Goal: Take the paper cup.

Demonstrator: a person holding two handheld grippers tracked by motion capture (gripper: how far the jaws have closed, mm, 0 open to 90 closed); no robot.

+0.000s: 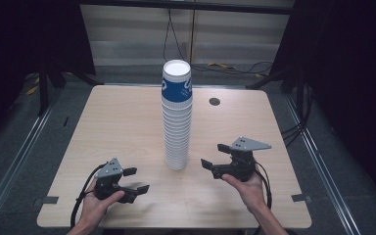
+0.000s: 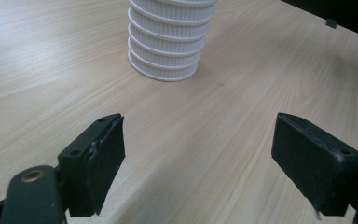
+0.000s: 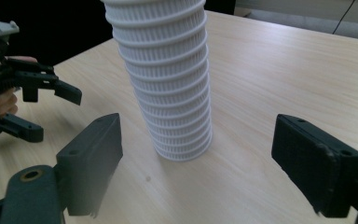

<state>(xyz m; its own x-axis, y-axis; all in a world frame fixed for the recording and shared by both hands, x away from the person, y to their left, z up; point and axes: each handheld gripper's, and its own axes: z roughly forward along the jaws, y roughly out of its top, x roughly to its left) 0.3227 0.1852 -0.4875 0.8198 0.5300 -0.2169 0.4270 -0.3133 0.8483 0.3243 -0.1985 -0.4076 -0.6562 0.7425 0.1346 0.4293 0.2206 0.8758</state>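
Note:
A tall stack of white ribbed paper cups (image 1: 177, 117) stands upside down in the middle of the wooden table (image 1: 117, 122); the topmost cup has a blue printed band. Its lower part rises in the right gripper view (image 3: 168, 84), and its base sits ahead in the left gripper view (image 2: 168, 42). My left gripper (image 1: 136, 179) rests low near the front left, jaws wide apart and empty, pointing toward the stack. My right gripper (image 1: 214, 155) hovers right of the stack's base, open, with nothing between its black pads (image 3: 93, 158).
A small dark round hole (image 1: 214, 101) lies in the tabletop at the back right. Strips of tape (image 1: 299, 198) mark the front corners. Cables run across the floor behind the table. The left gripper (image 3: 37, 107) shows at the left of the right gripper view.

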